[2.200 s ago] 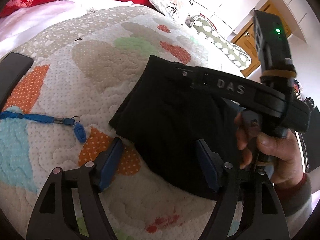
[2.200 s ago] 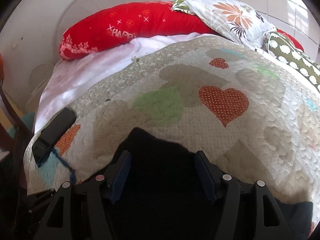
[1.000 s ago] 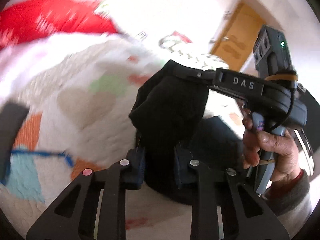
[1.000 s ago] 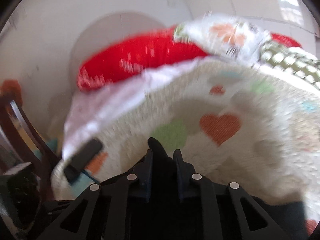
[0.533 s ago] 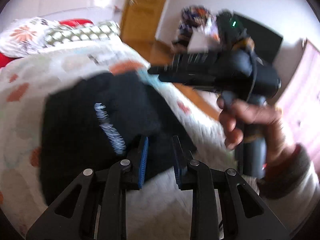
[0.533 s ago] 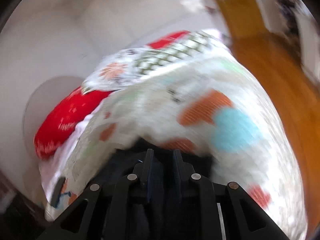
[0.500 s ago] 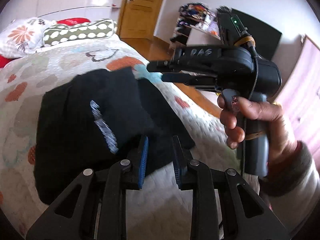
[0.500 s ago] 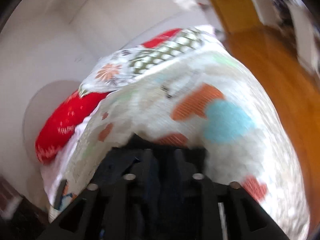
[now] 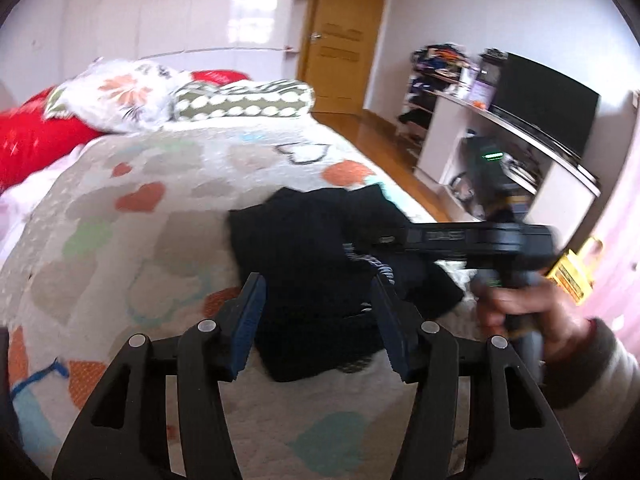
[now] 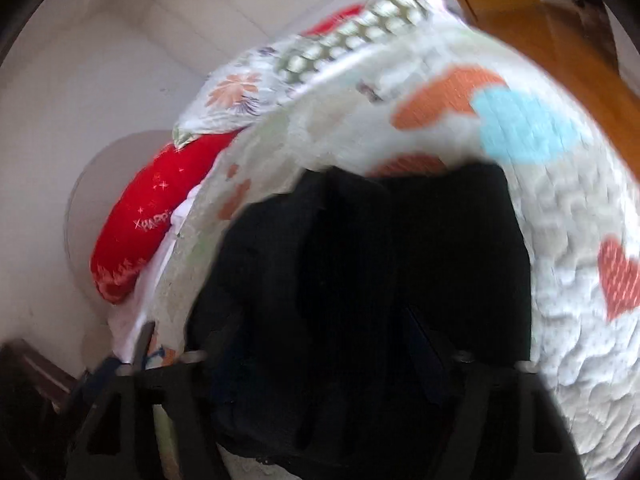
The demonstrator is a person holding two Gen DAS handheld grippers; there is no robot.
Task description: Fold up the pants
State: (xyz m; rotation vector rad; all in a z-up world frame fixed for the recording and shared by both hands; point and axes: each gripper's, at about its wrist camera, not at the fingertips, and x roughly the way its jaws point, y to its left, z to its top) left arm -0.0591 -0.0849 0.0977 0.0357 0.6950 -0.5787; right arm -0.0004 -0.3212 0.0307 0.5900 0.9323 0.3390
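The black pants lie folded in a bundle on the heart-patterned quilt, with a white-striped waistband showing at the right. My left gripper is open, its blue-padded fingers either side of the bundle's near edge, holding nothing. My right gripper reaches in from the right over the pants. In the right wrist view the pants fill the middle; the right gripper stands open over them, its fingers blurred and dark against the cloth.
Red, floral and green spotted pillows lie at the bed's head. A blue lanyard lies at the quilt's left edge. A TV on a white cabinet and a wooden door stand beyond the bed's right side.
Both grippers were shut on the pants and carried a fold across toward the bed's right side. Now both have opened and the pants lie released on the quilt.
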